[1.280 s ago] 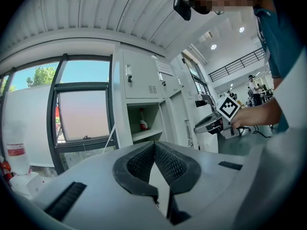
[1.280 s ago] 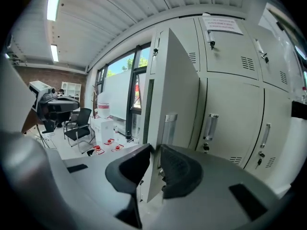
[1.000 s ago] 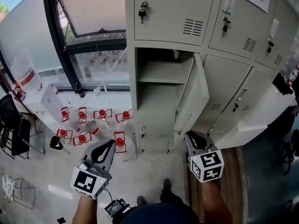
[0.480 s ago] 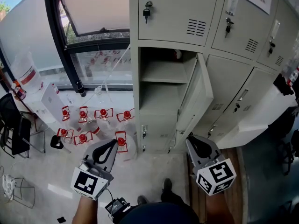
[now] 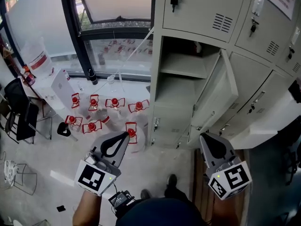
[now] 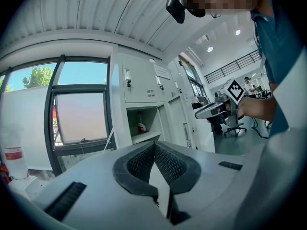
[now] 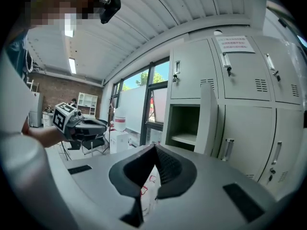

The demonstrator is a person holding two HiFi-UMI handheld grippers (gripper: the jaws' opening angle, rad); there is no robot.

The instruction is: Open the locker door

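Grippers: two, both low in front of the lockers and well apart from them.
Left gripper: jaws closed tip to tip, nothing held.
Right gripper: jaws closing shut, tips met, nothing between them.
Door: one, swung out at the right side of its locker; neither gripper touches it.
Locker: one open, with one shelf inside.
Keys: two sets, hanging from locks on the upper doors.
Floor bottles: seven counted, red-marked, in a loose cluster left of the lockers, near the window.
Head view alone: the floor bottles, one jug, one chair.
Left gripper view adds: one shelf bottle, red-labelled, upright in the open locker.
Right gripper view adds: a brick wall behind the left gripper.
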